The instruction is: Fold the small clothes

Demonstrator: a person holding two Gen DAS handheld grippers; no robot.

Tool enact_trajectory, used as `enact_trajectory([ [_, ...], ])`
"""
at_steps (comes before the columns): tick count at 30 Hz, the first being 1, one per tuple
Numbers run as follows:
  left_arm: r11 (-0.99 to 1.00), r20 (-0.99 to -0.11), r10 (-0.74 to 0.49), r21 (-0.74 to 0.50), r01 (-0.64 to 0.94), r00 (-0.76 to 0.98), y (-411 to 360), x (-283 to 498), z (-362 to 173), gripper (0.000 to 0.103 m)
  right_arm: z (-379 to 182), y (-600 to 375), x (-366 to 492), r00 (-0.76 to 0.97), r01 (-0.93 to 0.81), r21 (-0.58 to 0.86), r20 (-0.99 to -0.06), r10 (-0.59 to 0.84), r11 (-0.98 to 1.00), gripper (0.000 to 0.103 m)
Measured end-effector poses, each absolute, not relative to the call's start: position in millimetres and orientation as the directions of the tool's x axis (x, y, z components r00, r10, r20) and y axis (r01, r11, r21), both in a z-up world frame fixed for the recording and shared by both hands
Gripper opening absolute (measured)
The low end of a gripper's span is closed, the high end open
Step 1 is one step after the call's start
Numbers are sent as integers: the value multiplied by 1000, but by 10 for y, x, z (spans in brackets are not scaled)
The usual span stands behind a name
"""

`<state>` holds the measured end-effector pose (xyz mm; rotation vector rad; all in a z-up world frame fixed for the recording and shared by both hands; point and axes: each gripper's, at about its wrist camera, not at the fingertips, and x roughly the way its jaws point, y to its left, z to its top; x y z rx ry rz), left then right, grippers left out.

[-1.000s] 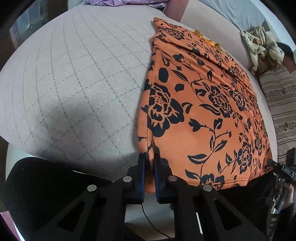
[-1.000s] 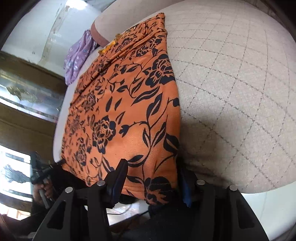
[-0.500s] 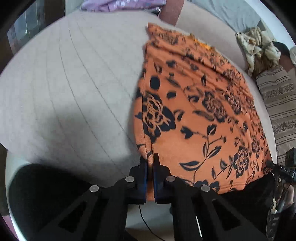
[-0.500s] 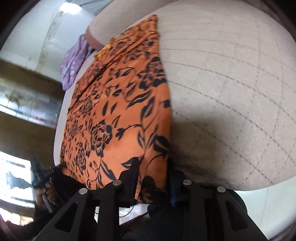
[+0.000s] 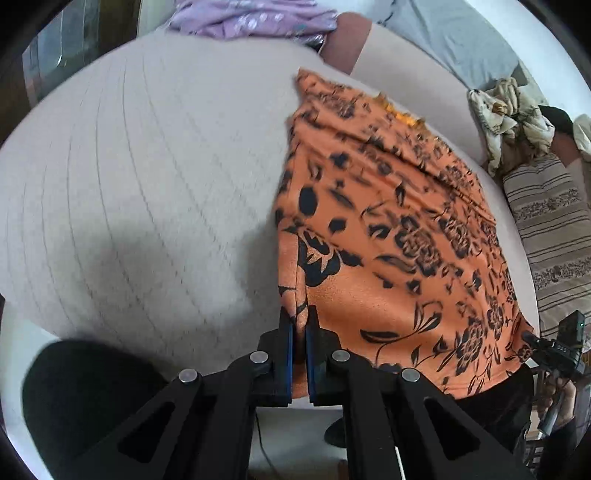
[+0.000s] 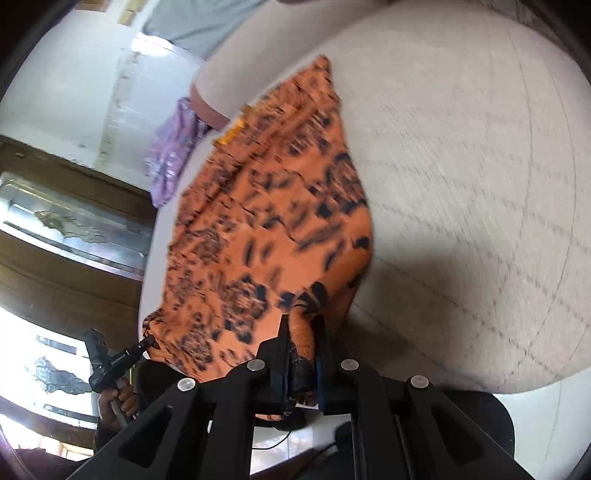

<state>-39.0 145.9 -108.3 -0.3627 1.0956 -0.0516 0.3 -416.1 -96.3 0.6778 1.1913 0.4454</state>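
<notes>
Orange garment (image 5: 399, 258) with a black floral print, lying on a quilted beige bed surface (image 5: 147, 192), its near hem at the bed's edge. The left gripper (image 5: 299, 325) is clenched on the near left corner of the hem; the right gripper (image 6: 301, 332) is clenched on the near right corner, with a bunch of cloth gathered between its jaws.

Step in hand, as judged: carrying the near hem over toward the far end to halve the piece. To do it well, both corners should rise together and travel level, so that the fold line runs straight across and the side edges stack; the hem should be laid flat before either grip is let go.

Materials: the cloth looks soft, thin and limp, draping in shallow creases near its far end, and will likely sag between the two grips. The bed cover is matte, stitched in a diamond grid. A lilac garment (image 5: 255, 22) lies beyond the orange one, well apart.
</notes>
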Motion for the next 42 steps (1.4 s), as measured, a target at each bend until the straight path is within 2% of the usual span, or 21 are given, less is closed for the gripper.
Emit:
enact_trajectory([
  [3,936,-860,-225,-321,-143,458,1469,-404,-1110,11,-1083,-4187,25,296,60,673,-718,630,738,14],
  [6,934,-867,-213,-316,-167,451,1477,-382,-1144,30,-1139,-4229,57,286,81,675,-721,632,733,18],
  [7,934,-872,-214,-315,-169,440,1466,-374,-1174,30,-1153,-4231,59,283,81,675,-721,633,733,18],
  [8,934,-872,-214,-314,-168,441,1484,-391,-1181,30,-1165,-4229,65,280,81,675,-721,634,733,18],
  [9,938,-870,-211,-308,-156,446,1467,-396,-1178,23,-1176,-4230,74,277,83,678,-720,637,730,18],
  [10,941,-867,-220,-310,-139,447,1445,-395,-1167,7,-1181,-4259,64,277,83,682,-716,640,727,18],
  [11,939,-865,-238,-321,-122,443,1427,-386,-1165,5,-1175,-4261,60,276,76,683,-715,643,727,17],
  [13,940,-846,-243,-327,-100,475,1396,-415,-1028,5,-1121,-4258,45,275,59,689,-707,652,722,15],
  [17,937,-808,-267,-345,-55,525,1357,-432,-802,5,-836,-4289,18,344,10,749,-625,701,662,14],
  [22,933,-879,-276,-342,-111,390,1389,-320,-1232,5,-1149,-4296,53,295,86,759,-638,711,645,13],
  [24,929,-871,-289,-355,-104,397,1393,-283,-1189,5,-1201,-4303,58,295,100,776,-620,727,622,13],
  [26,922,-843,-314,-381,-74,437,1387,-209,-1018,5,-1114,-4304,107,309,79,788,-601,737,610,13],
  [29,895,-752,-371,-446,-7,545,1414,63,-514,5,-815,-4354,329,378,26,830,-524,764,556,13],
  [33,876,-624,-381,-479,51,682,1481,763,126,5,-166,-4578,1008,556,-90,877,-349,755,472,13],
  [35,876,-596,-367,-480,50,714,1486,1180,205,6,47,-4697,1378,645,-111,884,-284,709,455,13],
  [37,916,-665,-292,-401,2,687,1370,1604,87,6,101,-4733,1731,710,-59,844,-339,617,533,18],
  [38,903,-666,-315,-430,-3,676,1364,1650,25,5,15,-4708,1873,697,-23,854,-360,621,520,20],
  [39,883,-646,-365,-468,30,670,1332,1656,-40,6,-105,-4645,1958,655,-1,877,-363,663,481,31],
  [40,891,-644,-360,-452,44,675,1303,1620,-81,6,-191,-4560,1967,619,9,874,-386,684,486,41],
  [41,915,-659,-323,-401,47,679,1241,1573,-138,6,-252,-4475,1900,587,11,846,-437,681,534,71],
  [42,925,-674,-310,-375,50,671,1211,1520,-206,6,-309,-4401,1770,550,2,810,-490,676,586,79],
])
